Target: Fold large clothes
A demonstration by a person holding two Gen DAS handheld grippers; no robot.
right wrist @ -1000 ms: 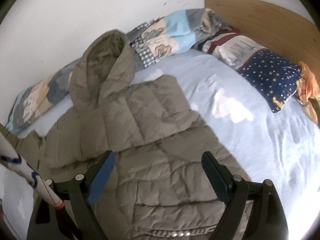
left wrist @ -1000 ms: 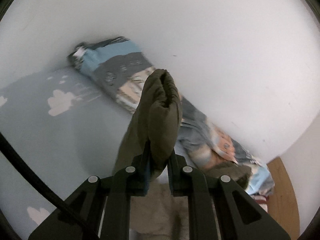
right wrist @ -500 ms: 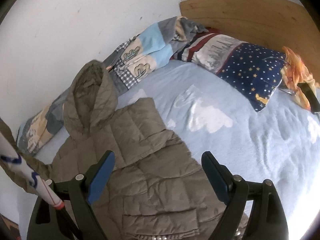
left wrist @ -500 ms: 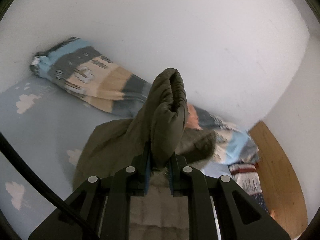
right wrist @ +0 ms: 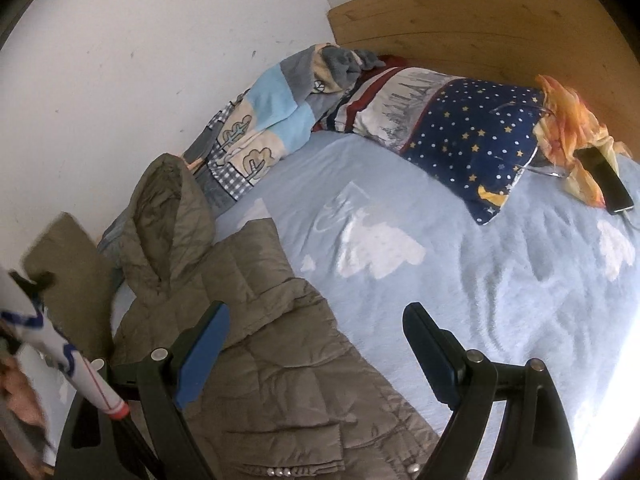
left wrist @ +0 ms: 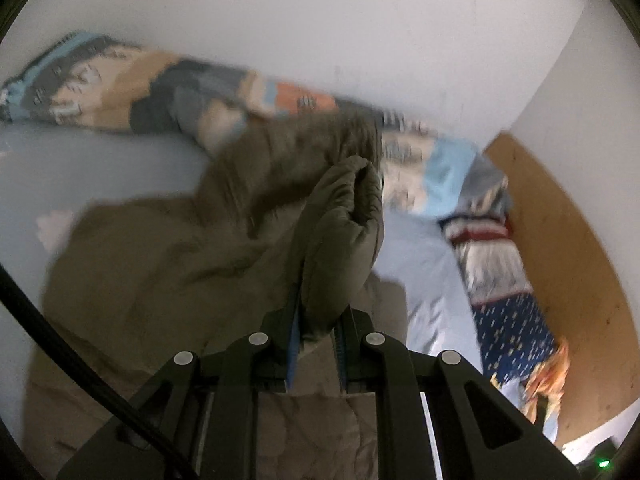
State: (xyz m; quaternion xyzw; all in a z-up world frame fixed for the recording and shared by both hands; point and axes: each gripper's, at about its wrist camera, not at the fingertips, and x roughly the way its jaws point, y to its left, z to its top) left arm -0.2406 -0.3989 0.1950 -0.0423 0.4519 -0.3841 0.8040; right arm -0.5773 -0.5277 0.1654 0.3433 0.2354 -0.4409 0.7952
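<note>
1. At the left of the right wrist view, the raised sleeve (right wrist: pixel 68 264) of the olive puffer jacket (right wrist: pixel 280 392) hangs above the bed (right wrist: pixel 480 280), apart from the jacket body lying flat at lower centre.
2. In the left wrist view, the left gripper (left wrist: pixel 316 344) is clamped on that sleeve's cuff end (left wrist: pixel 344 240), which bulges up from between the jaws at frame centre; the picture is blurred.
3. The jacket body spreads to the left and below the cuff here (left wrist: pixel 152 264), with the hood (right wrist: pixel 168 216) toward the upper left, beside the patchwork blanket (right wrist: pixel 264 128) along the wall.
4. The jacket's long axis seems to run from the hood at upper left down to the lower centre edge.
5. The right gripper (right wrist: pixel 316 356) hovers with jaws wide apart and nothing between them, over the jacket's right edge.
6. Judgement: the sleeve likely needs carrying rightward across the body; the left gripper already has it, so it is the nearer.
7. At the right, a starry pillow (right wrist: pixel 472 140) lies well apart.
</note>
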